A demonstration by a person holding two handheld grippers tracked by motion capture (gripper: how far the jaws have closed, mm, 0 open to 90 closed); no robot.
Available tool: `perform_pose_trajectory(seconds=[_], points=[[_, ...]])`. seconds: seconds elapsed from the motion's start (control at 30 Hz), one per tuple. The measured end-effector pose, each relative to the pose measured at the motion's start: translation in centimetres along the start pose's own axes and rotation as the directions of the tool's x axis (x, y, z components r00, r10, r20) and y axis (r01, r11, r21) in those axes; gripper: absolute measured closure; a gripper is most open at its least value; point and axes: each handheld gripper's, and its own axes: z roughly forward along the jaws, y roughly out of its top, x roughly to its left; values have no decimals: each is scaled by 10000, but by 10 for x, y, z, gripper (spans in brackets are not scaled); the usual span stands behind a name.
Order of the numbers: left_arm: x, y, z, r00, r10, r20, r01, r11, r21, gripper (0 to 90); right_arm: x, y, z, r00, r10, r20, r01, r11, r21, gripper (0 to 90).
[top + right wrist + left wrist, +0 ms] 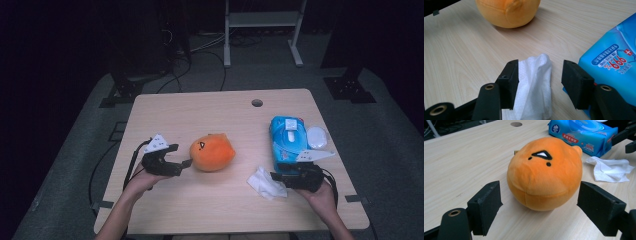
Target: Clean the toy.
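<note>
An orange round plush toy [212, 152] with a small black-and-white face mark lies on the wooden table [200, 110]. My left gripper [181, 163] stands open just left of it; in the left gripper view the plush toy [545, 172] sits between the spread jaws, untouched. A crumpled white wipe [265, 182] lies right of centre. My right gripper [278, 179] is open, its jaws straddling the wipe [534, 87]. A blue pack of wet wipes [289, 142] lies to the right, also seen as the wet-wipe pack [614, 62] beside the right jaw.
A white oval lid or dish [316, 136] rests right of the blue pack. A round cable hole [257, 103] sits near the table's far edge. Beyond the table are dark stand legs and cables on a grey floor.
</note>
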Motion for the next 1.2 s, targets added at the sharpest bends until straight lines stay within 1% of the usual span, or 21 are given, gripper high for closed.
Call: perform_pose_trajectory(seconds=[0.27,0.57,0.9,1.07,1.2], points=[[1,-9,-6,10000,-64,-26,64,10000,76,178,1,0,0,10000,5,46,-6,10000,30,448],[4,-22,-11,9996,-242,-140,244,9995,186,172,0,-2,-1,10000,15,96,-16,10000,68,435],[5,-36,-13,9992,-368,-178,374,9986,364,166,1,-2,0,9999,4,108,-5,9999,122,430],[6,-43,-14,9988,-444,-200,454,9975,533,166,1,-2,0,9999,0,108,-1,9999,107,430],[8,-51,-14,9980,-580,-261,594,9965,586,166,1,-3,0,9999,-9,105,8,9999,118,430]])
